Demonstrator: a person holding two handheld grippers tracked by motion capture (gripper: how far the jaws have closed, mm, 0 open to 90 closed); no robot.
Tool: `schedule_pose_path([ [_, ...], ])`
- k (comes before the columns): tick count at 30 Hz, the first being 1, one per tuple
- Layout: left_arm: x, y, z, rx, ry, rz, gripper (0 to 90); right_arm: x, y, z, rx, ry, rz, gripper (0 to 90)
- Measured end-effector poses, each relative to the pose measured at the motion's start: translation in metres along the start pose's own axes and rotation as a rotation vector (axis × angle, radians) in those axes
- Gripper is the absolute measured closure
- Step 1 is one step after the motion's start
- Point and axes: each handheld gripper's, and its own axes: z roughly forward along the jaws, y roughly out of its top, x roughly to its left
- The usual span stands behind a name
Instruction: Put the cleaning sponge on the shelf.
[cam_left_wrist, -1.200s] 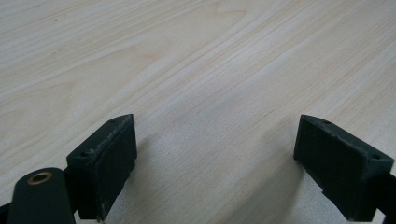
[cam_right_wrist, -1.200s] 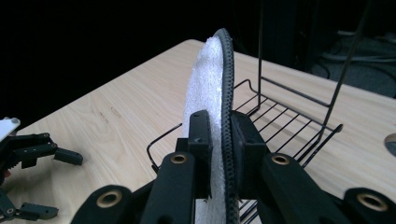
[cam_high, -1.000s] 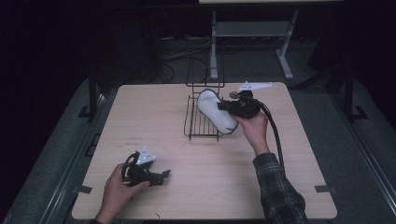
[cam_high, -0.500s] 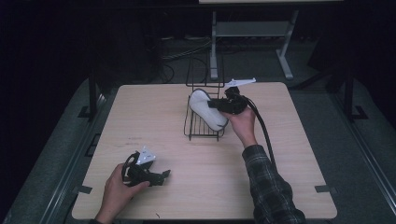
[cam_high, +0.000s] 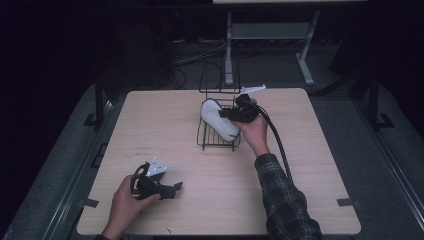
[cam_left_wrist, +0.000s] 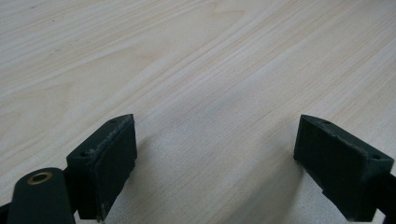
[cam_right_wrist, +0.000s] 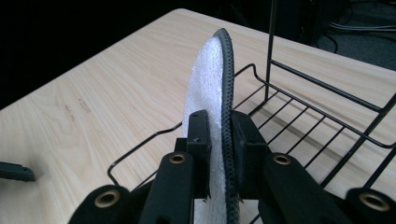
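Wooden table (cam_high: 165, 125), wire rack (cam_high: 218, 135), seemingly unlabelled insole (cam_high: 218, 120)

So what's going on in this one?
A person works at a wooden table with a gripper in each hand. The right gripper is shut on a flat white slipper with a dark edge, held on edge over a black wire rack near the table's far side, apparently to set it in the rack. The left gripper rests near the front-left of the table, jaws open with nothing between them.
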Motion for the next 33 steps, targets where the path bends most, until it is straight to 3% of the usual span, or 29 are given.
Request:
schedule_pose_path([
  [15,0.000,0.000,0.001,-0.003,-0.003,-0.002,12.3,-0.013,-0.003,0.008,0.002,-0.049,0.002,74.7],
  [20,0.000,0.000,0.001,-0.002,-0.003,-0.001,12.3,-0.019,-0.006,0.011,0.015,-0.086,0.011,70.8],
  [33,-0.001,0.001,0.001,-0.002,-0.003,-0.001,12.3,-0.030,-0.012,0.016,0.028,-0.102,0.034,65.1],
])
